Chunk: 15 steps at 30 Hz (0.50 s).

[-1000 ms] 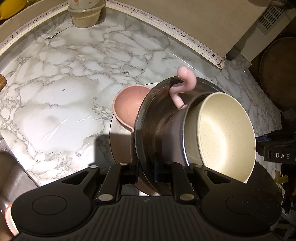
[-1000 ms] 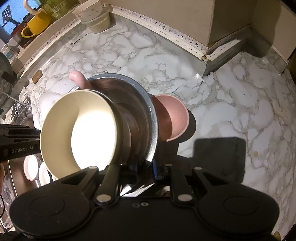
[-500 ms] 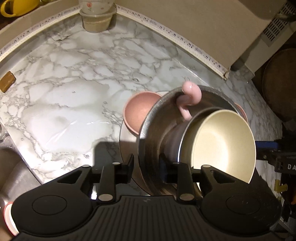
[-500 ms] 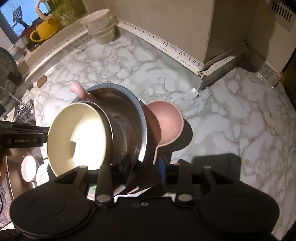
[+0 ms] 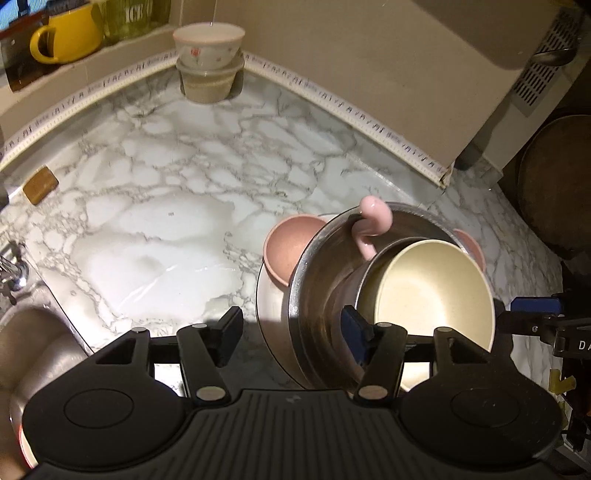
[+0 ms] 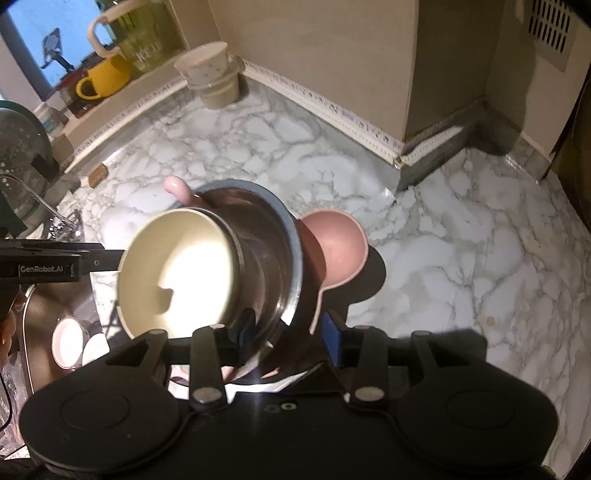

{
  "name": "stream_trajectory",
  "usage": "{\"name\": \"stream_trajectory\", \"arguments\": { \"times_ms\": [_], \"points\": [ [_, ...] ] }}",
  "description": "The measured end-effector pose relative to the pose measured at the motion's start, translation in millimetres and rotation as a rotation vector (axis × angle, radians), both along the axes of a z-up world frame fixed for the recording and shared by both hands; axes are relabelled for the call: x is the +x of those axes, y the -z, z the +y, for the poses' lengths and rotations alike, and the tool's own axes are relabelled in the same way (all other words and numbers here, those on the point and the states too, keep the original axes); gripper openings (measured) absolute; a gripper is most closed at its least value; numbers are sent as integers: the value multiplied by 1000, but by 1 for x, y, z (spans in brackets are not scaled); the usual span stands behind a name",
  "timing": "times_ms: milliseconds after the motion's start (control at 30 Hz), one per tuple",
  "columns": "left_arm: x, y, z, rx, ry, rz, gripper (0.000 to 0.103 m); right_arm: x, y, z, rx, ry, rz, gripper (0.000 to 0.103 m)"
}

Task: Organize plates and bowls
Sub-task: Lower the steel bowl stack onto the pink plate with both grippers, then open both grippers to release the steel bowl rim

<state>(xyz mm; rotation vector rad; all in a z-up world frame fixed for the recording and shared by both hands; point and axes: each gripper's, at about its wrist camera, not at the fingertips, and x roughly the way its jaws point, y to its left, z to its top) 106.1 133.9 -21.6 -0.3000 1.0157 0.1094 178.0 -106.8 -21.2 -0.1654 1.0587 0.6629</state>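
Stack of dishes sits on the marble desk [image 5: 155, 229], near the corner where the wall steps out. Bottom layer: a pale plate [image 5: 269, 317]. On it a pink handled bowl [image 5: 286, 245], with its handle running down toward the right camera. A steel bowl [image 5: 325, 280] leans tilted over these, and a cream bowl [image 5: 428, 295] nests inside it, mouth turned toward the left camera. A pink hooked piece [image 5: 371, 225] hangs over the steel bowl's far rim.

Left hand-held gripper [image 5: 291, 334] — released; its jaws have just been opening. The steel bowl's rim and the plate edge stand between the fingers; the left pad is clearly off them, and contact at the right finger cannot be told.

Right hand-held gripper [image 6: 288, 326] — also released, jaws just been opening. The steel bowl's lower rim and the pink handle lie between the fingers, with gaps visible on both sides.

Background: two stacked cups [image 5: 209, 62] at the back of the desk by the wall trim, a yellow mug [image 5: 66, 31] on the ledge, a small brown block [image 5: 40, 184] on the desk at left. Sink [image 6: 70, 332] at the left edge of the right view holds small white dishes.
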Motion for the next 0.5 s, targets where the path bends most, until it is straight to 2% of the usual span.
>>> {"name": "stream_trajectory", "arguments": {
  "times_ms": [200, 233, 300, 400, 500],
  "points": [
    [-14, -16, -9, 49, 5, -66, 59, -13, -10, -5, 58, -16, -52, 48],
    [-17, -18, -10, 56, 4, -77, 61, -16, -13, -6, 70, -20, -64, 50],
    [-23, -23, -15, 89, 2, -115, 74, -23, -17, -7, 94, -25, -91, 53],
    [-32, -30, -24, 134, 16, -168, 76, -35, -19, -8, 119, -36, -137, 57],
    [-41, -34, -31, 127, 20, -202, 79, -45, -20, -9, 150, -43, -168, 59]
  ]
}}
